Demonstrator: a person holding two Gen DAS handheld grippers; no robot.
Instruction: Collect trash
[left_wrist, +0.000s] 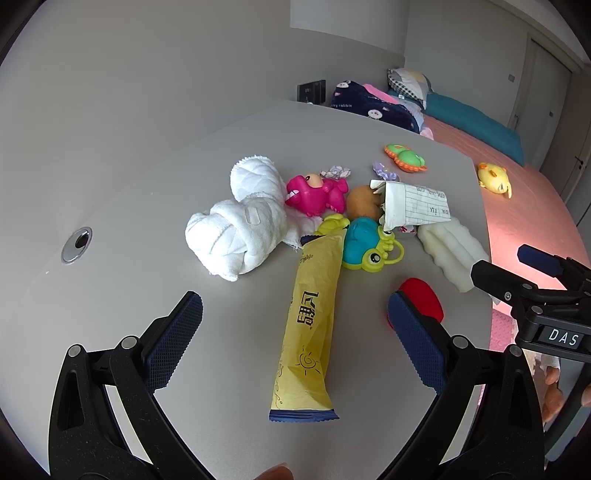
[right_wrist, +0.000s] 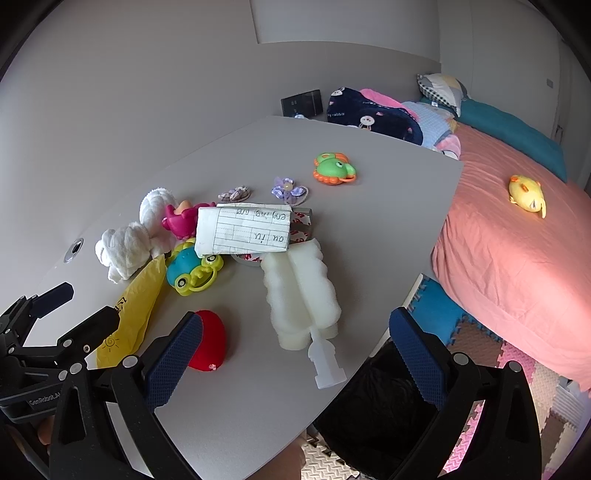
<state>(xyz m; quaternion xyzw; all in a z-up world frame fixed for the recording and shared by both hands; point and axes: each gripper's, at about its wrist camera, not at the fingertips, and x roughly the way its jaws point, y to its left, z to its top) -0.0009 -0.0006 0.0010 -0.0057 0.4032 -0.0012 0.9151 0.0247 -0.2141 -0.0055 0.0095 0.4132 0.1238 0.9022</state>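
Left wrist view: left gripper (left_wrist: 295, 310) spread wide, empty, straddling the yellow wrapper (left_wrist: 308, 328) lying flat on the near part of the grey table (left_wrist: 147, 206). Right gripper (right_wrist: 295, 334) also spread, empty, above the table's near right edge, white foam brush (right_wrist: 301, 295) between its fingers; red ball (right_wrist: 208, 343) near left.

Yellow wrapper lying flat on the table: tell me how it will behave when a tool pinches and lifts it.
The yellow wrapper looks flat and creased, so it is probably empty, very light and floppy, drooping from wherever it is pinched. Its glossy film may slip between the pads. Its far end touches the teal frog toy, which might get nudged as it lifts.
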